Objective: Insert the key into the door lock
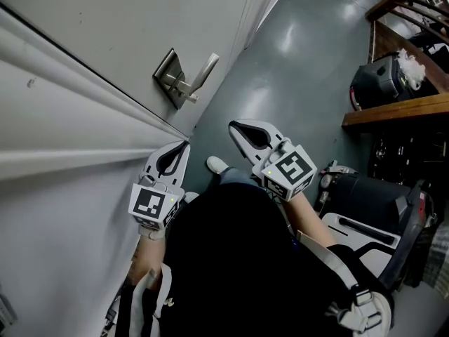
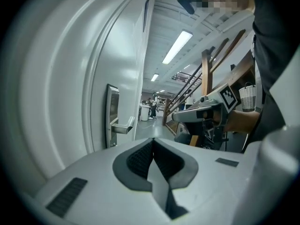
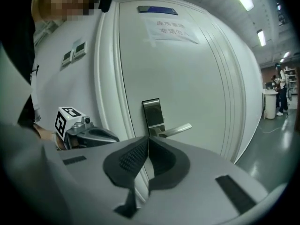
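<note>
The left tongs [image 1: 184, 146] sit low and left of centre in the head view, jaws pressed together with nothing between them, close beside the white door [image 1: 84, 62]. The right tongs [image 1: 234, 127], just to their right, are likewise closed and empty. The door lock [image 1: 170, 78], a metal plate with a lever handle [image 1: 205, 67], lies above both, apart from either tip.

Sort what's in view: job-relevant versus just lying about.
Job:
door
lock plate with lever handle
left gripper and right gripper, both shut, no key visible

Lying about:
wooden shelf
black bag on it
paper notice on the door
</note>
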`<state>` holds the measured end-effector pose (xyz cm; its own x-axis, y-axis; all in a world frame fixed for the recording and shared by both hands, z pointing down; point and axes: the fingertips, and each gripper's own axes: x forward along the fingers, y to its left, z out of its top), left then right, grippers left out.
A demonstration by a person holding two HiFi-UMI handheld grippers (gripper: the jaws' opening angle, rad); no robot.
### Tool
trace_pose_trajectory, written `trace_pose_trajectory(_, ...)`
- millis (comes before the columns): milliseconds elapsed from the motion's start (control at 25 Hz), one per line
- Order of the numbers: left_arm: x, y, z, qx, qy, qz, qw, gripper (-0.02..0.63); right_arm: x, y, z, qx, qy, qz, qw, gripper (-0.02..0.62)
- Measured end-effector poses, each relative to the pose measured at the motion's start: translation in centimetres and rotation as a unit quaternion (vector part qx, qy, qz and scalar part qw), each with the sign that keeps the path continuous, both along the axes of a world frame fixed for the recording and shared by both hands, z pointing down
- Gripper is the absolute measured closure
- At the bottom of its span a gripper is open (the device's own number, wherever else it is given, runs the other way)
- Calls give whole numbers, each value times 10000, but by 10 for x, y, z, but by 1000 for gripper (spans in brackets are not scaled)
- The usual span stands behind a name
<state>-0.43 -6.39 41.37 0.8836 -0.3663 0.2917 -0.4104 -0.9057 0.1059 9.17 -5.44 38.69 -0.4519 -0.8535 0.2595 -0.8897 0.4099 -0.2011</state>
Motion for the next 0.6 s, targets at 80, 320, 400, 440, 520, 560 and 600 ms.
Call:
trace_pose_trajectory(80, -1, 1, -6, 47, 38, 21, 10000, 598, -5, 5, -6, 86, 173, -44, 9998, 577)
trace_pose_trajectory(320, -5, 4, -22, 188, 162, 16, 9997, 598, -17, 16, -23, 399, 585, -167, 9974, 577)
trace_pose_trajectory(400, -7, 6, -24, 224, 168, 22, 9996, 598, -20, 18, -27, 427, 602, -174, 9971, 577)
trace_pose_trajectory(440, -8, 6, -26, 238, 171, 18, 9996, 598, -21, 18, -29, 423, 611, -166, 9971, 577)
trace_pose_trajectory(520, -10, 8, -28, 258, 189, 5, 9995, 598, -23, 20, -29, 414, 640, -166, 9970, 577)
trace_pose_trajectory(560, -11, 8, -29, 267, 203, -2, 9994, 598, -24, 21, -27, 408, 654, -178, 9969, 577)
trace_pose_trajectory(600, -12, 9, -30, 272, 216, -7, 9994, 598, -26, 22, -26, 395, 657, -191, 9969, 577)
